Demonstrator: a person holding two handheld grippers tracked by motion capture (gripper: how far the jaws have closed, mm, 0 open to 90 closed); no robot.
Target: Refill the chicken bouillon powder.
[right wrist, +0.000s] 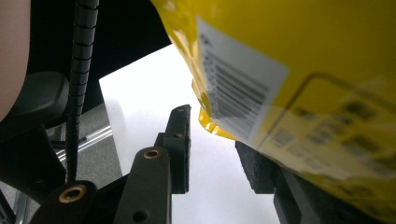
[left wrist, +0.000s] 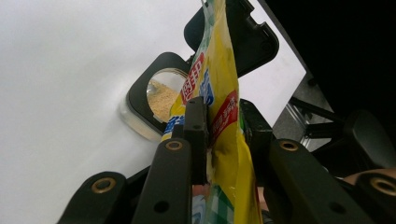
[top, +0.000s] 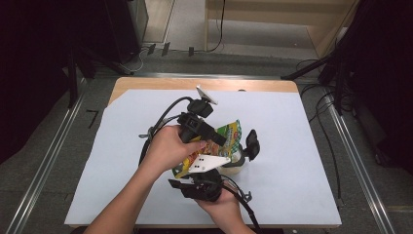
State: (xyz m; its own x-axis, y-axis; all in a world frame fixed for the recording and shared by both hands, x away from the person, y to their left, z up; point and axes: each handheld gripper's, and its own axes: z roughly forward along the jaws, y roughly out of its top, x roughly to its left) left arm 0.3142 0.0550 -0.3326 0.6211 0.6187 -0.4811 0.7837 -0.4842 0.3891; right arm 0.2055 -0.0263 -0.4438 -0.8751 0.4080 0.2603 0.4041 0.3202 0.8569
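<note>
The left hand-held gripper point(left wrist: 217, 135) grips the yellow bag point(left wrist: 219, 93) above the jar point(left wrist: 161, 98); the right hand-held gripper point(right wrist: 217, 149) stands open at 6 o'clock.

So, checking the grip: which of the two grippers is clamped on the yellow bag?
The left gripper: its jaws pinch the yellow bag between them. The right gripper has its jaws apart with nothing between them, below the bag.

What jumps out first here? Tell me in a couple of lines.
The yellow snack bag, held up at the middle of the white table sheet with the left claw shut on it. Just beyond it on the sheet stands a clear jar of tan powder, its black flip lid open.
</note>
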